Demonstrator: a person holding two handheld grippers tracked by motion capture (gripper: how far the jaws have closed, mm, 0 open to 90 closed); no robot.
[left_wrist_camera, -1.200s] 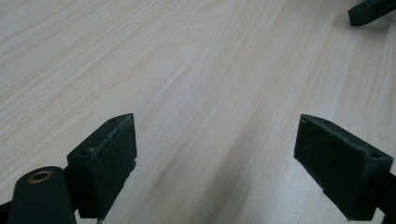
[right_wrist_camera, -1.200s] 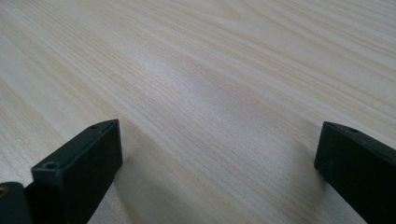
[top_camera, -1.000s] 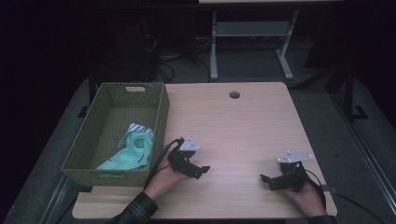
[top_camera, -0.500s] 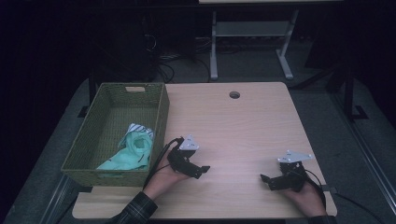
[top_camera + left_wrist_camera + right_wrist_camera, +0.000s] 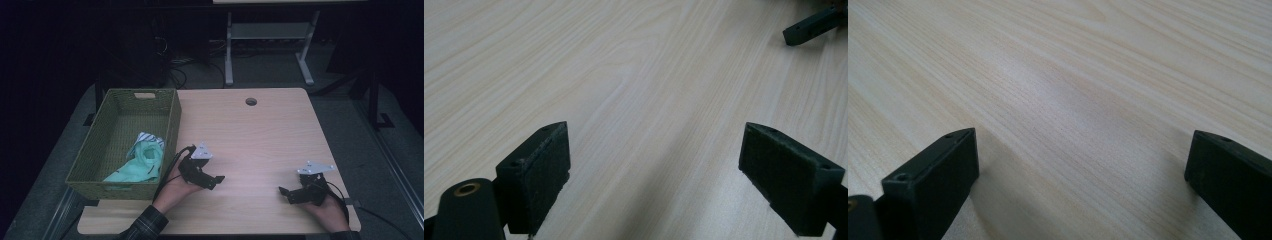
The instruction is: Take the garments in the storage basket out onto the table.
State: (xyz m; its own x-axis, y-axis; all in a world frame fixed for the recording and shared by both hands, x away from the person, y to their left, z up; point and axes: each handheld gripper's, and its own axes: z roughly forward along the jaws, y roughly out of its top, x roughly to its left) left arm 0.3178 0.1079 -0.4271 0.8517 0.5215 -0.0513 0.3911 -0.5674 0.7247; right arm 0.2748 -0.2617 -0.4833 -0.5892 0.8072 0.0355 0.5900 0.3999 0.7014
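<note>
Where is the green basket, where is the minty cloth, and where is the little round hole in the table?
green basket [image 5: 172, 120], high view, on its right woven wall.
minty cloth [image 5: 147, 159], high view, on its bunched middle, inside the basket.
round hole [image 5: 251, 102], high view, on its dark centre.

Light wood table [image 5: 260, 135]: bare grain under and ahead of both claws. Round cable hole [image 5: 251, 101]: far edge of the tabletop, well ahead of the left gripper [image 5: 215, 181], forward-left of the right gripper [image 5: 285, 192]. White metal stand [image 5: 229, 55]: beyond the table, well apart from both. Dark cables [image 5: 172, 75] on the floor, far ahead-left of the left gripper.
</note>
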